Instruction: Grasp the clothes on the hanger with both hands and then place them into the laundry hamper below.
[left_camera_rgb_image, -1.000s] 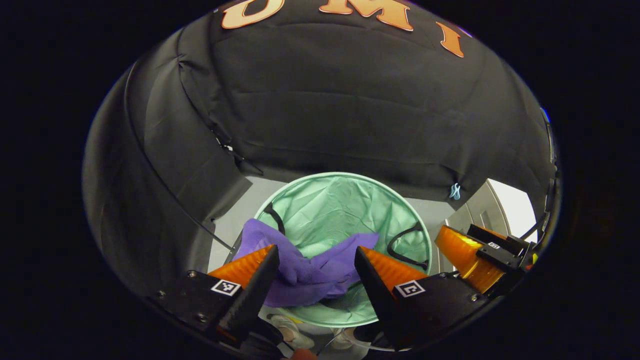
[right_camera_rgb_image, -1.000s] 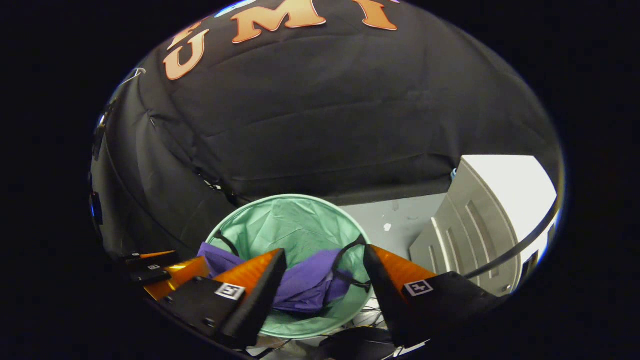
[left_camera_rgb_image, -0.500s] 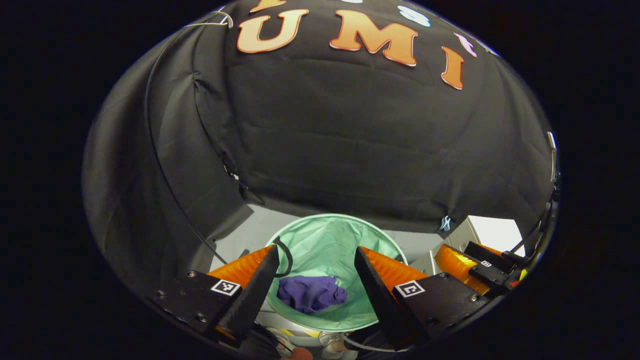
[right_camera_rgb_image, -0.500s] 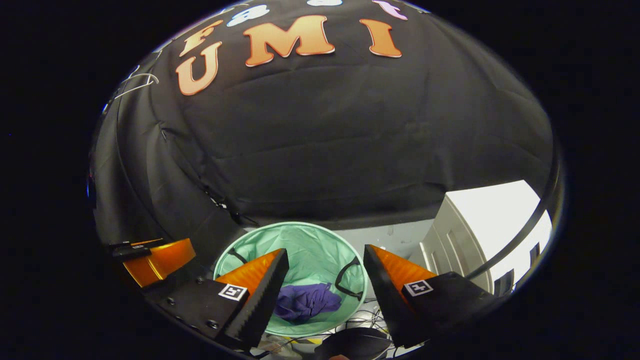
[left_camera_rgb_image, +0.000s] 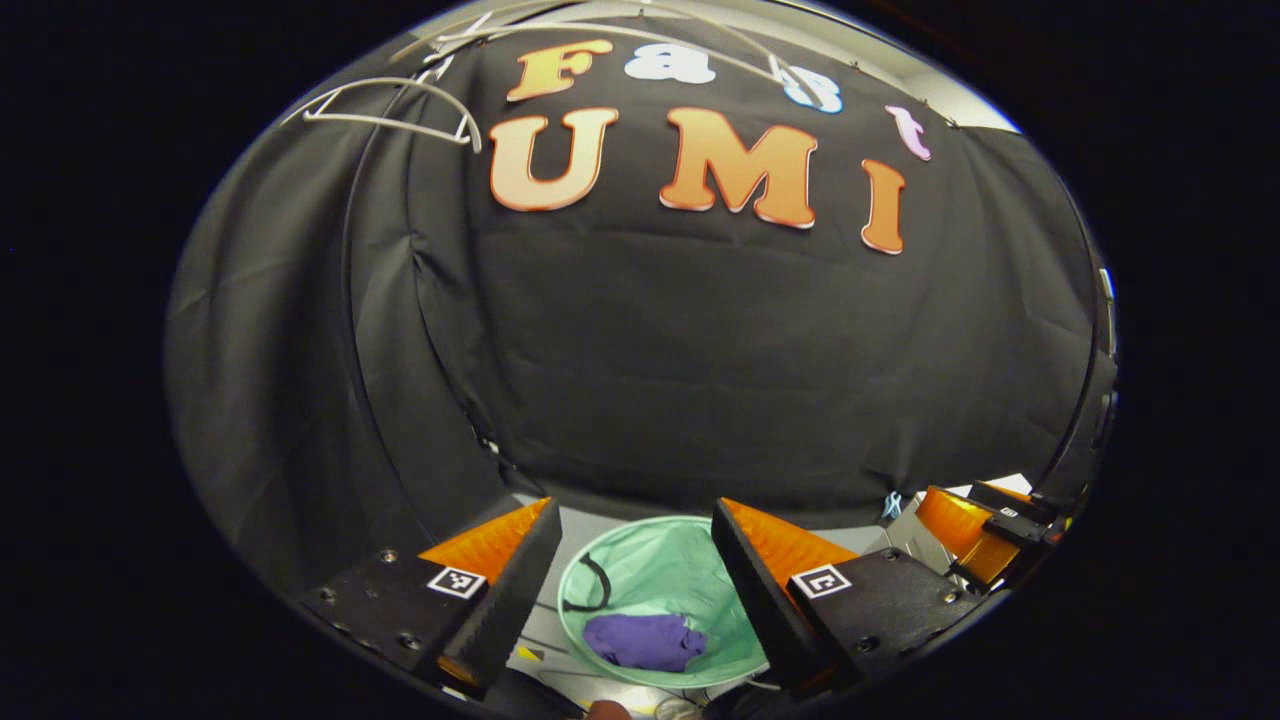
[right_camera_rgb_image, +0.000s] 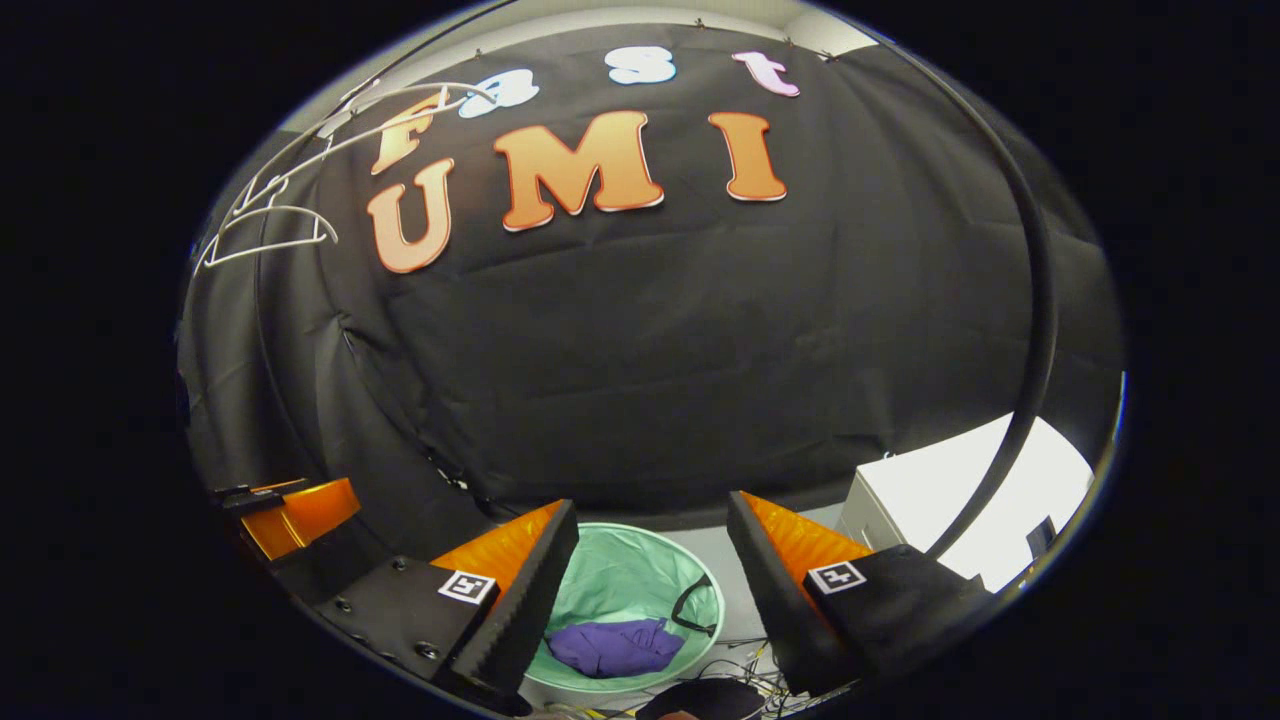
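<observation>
Now | purple clothes (left_camera_rgb_image: 645, 641) crumpled in green hamper (left_camera_rgb_image: 690, 560) | both grippers' fingers spread, empty

I'm seeing soft, crumpled purple clothes (left_camera_rgb_image: 645, 641) lying in a thin, creased cloth hamper (left_camera_rgb_image: 660, 570); hangers (right_camera_rgb_image: 265, 225) looking like smooth wire.

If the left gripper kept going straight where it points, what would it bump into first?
Probably the black cloth wall, straight ahead above the open left gripper. The green hamper with the purple clothes sits lower, below that line. Depth is hard to judge.
</observation>
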